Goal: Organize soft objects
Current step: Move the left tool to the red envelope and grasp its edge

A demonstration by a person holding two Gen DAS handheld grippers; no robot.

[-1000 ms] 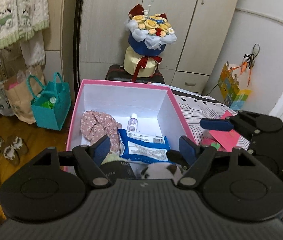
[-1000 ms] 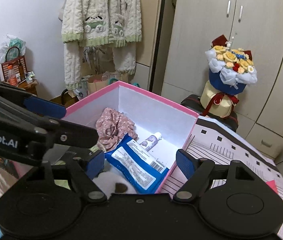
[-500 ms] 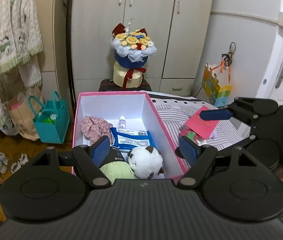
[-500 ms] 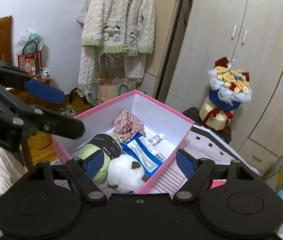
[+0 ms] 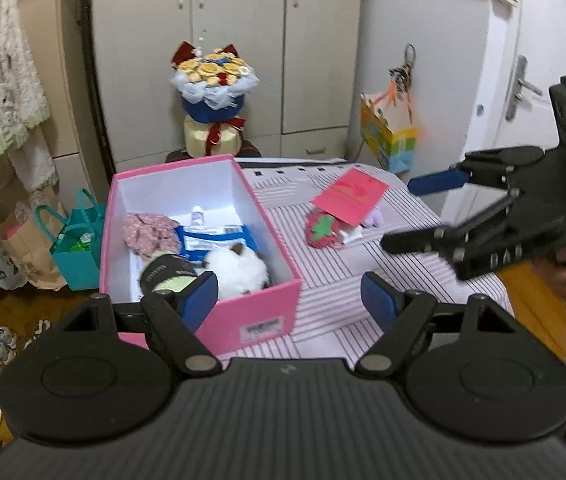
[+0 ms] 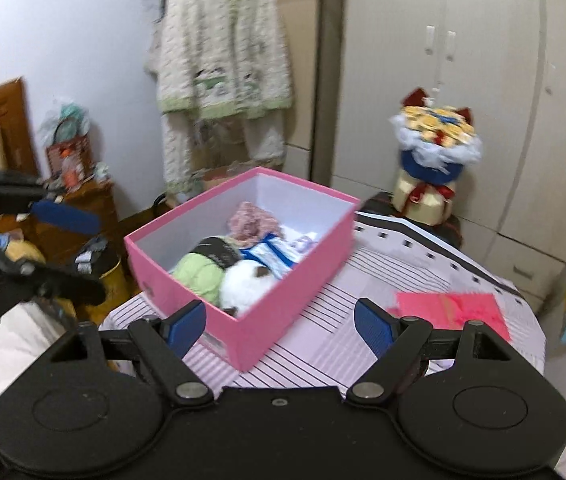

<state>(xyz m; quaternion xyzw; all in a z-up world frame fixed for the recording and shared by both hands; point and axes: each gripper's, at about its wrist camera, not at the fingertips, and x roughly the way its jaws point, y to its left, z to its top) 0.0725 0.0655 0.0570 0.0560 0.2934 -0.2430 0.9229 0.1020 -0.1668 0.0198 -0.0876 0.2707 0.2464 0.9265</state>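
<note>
A pink box (image 5: pixel 267 300) (image 6: pixel 283 320) sits on a striped table. Inside lie a white plush toy (image 5: pixel 239 268) (image 6: pixel 245 284), a green yarn ball with a black band (image 5: pixel 165 276) (image 6: pixel 199 272), a pink floral scrunchie (image 5: pixel 147 232) (image 6: pixel 251 220), a blue packet (image 5: pixel 215 238) and a small tube (image 5: pixel 197 214). A red strawberry plush (image 5: pixel 323 232) lies on the table under a red envelope (image 5: pixel 351 196) (image 6: pixel 451 312). My left gripper (image 5: pixel 291 300) hangs open near the box's front corner, holding nothing. My right gripper (image 6: pixel 281 326) is open and empty, before the box.
A flower bouquet (image 5: pixel 213 96) (image 6: pixel 435 152) stands behind the table by the wardrobe. A teal bag (image 5: pixel 77 252) and a paper bag (image 5: pixel 27 248) sit on the floor at left. A knitted cardigan (image 6: pixel 223 72) hangs on the wall. A colourful gift bag (image 5: pixel 387 144) hangs at right.
Both grippers have pulled back and up from inside the box. The whole box and the table beside it with the strawberry plush now show. Both stay open and empty.
</note>
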